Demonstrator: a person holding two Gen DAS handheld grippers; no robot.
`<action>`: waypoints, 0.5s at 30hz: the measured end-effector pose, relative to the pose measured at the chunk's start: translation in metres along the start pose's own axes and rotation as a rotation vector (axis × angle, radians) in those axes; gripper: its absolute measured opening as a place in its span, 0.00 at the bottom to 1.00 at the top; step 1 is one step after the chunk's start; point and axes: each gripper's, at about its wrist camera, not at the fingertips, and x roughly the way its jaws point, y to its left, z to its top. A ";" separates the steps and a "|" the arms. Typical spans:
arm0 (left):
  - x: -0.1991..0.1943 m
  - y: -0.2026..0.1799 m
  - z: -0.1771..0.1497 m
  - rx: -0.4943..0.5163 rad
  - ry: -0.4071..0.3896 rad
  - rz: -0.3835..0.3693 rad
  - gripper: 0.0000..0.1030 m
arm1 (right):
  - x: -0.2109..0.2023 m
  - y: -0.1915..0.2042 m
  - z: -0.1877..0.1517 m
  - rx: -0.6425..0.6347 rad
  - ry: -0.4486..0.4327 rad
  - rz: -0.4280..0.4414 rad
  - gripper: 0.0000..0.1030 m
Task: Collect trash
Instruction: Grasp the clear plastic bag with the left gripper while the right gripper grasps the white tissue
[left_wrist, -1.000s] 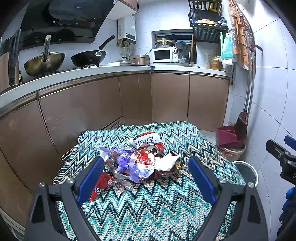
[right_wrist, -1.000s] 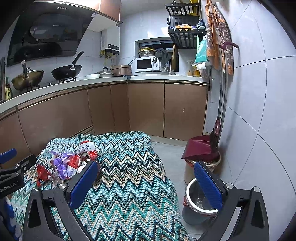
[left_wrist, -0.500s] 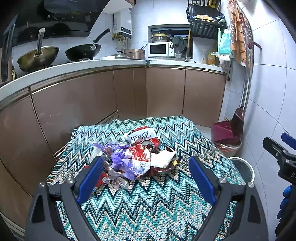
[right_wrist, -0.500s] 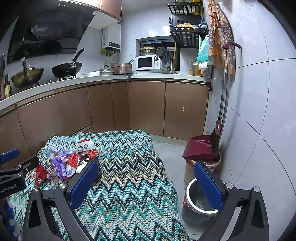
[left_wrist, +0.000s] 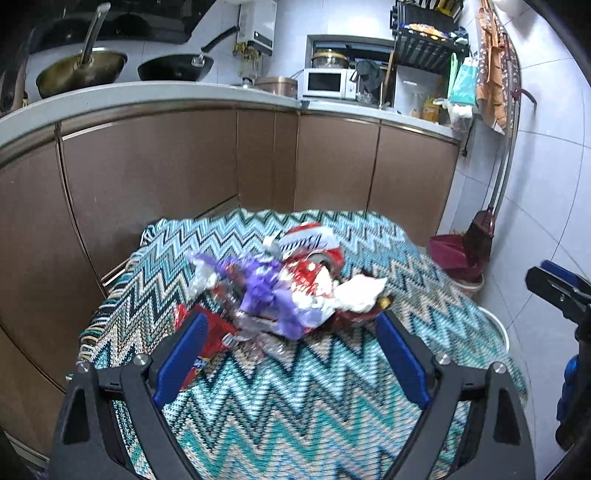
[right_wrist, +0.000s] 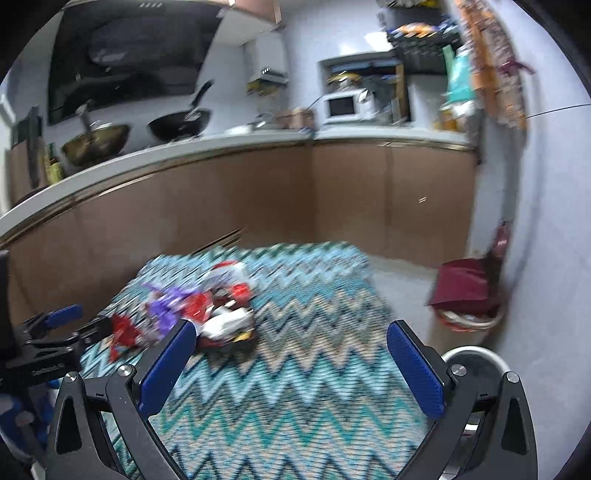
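A heap of trash (left_wrist: 280, 288) lies on a table under a zigzag cloth (left_wrist: 295, 398): purple and silver wrappers, a red can (left_wrist: 321, 258), a red-and-white packet, crumpled white paper (left_wrist: 360, 293) and a red wrapper at the left. My left gripper (left_wrist: 290, 350) is open just short of the heap, nothing between its blue pads. In the right wrist view the heap (right_wrist: 192, 310) sits left of centre, blurred. My right gripper (right_wrist: 291, 363) is open and empty over the cloth (right_wrist: 295, 387). The left gripper (right_wrist: 55, 332) shows at that view's left edge.
A round white-rimmed bin (right_wrist: 474, 360) stands on the floor right of the table, beside a dark red dustpan on a basket (right_wrist: 467, 291). Brown cabinets (left_wrist: 184, 177) and a counter with woks run behind. A tiled wall (left_wrist: 546, 184) closes the right side.
Both grippers stay open. The left gripper has moved closer to the heap. The right wrist view has swung left, so the heap now lies nearer its centre; that view is motion-blurred.
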 end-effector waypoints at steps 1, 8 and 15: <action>0.004 0.005 -0.002 -0.002 0.006 -0.001 0.88 | 0.010 0.003 -0.002 0.000 0.025 0.037 0.95; 0.041 0.049 -0.006 -0.067 0.064 -0.053 0.58 | 0.074 0.016 -0.003 0.002 0.156 0.182 0.71; 0.083 0.104 0.015 -0.111 0.107 -0.027 0.52 | 0.118 0.012 -0.006 0.035 0.222 0.252 0.69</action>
